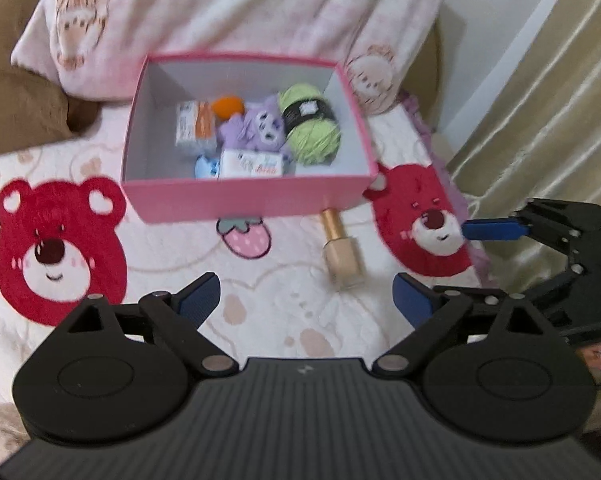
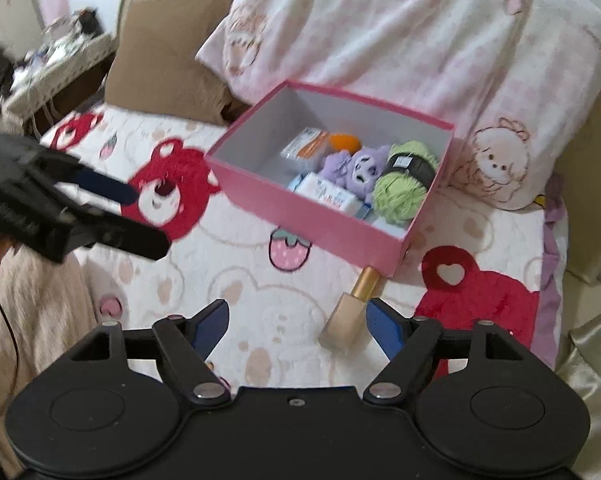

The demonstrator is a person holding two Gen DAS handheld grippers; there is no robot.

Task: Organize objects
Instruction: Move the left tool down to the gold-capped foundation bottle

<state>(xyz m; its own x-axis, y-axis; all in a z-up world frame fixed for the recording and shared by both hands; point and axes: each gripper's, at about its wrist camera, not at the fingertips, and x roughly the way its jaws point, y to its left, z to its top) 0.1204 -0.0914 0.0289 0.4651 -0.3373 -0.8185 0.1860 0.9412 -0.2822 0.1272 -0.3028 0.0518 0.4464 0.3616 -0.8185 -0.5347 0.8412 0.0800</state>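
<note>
Both the left tool (image 1: pixel 306 300) and the right tool (image 2: pixel 298 322) are wide apart and hold nothing; the beige bottle (image 2: pixel 350 308) with gold cap lies on the bed, just beside the pink box (image 2: pixel 300 216)

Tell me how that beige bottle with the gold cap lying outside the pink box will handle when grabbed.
The beige bottle looks like hard glass or plastic, so probably stiff, smooth, perhaps slippery. Its body seems squared, so it should not roll readily on the plush blanket. The gold cap lies against the pink box, so pushing may jam it there.
</note>
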